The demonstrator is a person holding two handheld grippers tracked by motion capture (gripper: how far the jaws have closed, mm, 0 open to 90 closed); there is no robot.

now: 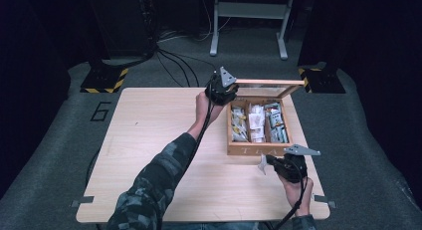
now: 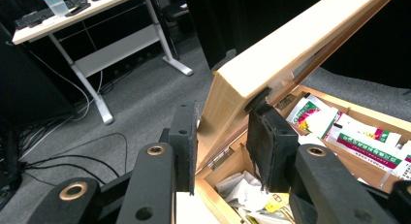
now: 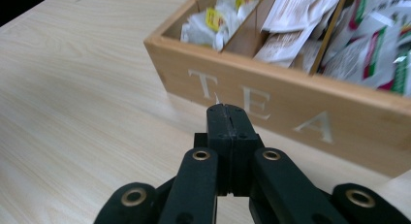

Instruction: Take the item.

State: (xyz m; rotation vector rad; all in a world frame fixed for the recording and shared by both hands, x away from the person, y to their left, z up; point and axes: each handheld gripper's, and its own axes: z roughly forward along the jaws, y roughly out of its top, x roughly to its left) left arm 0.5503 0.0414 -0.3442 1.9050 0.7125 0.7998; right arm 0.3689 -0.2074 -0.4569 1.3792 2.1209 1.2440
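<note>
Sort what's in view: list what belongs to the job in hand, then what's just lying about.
In the job:
tea box
its lid, raised
tea bags
left gripper, fingers astride the lid's corner
right gripper, shut near the box front

Lying about:
floor cables
grey desk frame
striped stand bases

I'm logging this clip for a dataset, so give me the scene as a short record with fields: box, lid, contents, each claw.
box: wooden tea box on the table, "TEA" on its front
lid: lid raised, tilted open
contents: tea bags in three compartments
left claw: left claw at the lid's corner, jaws apart on either side of its edge
right claw: right claw over the table before the box front, jaws together, holding nothing
</note>
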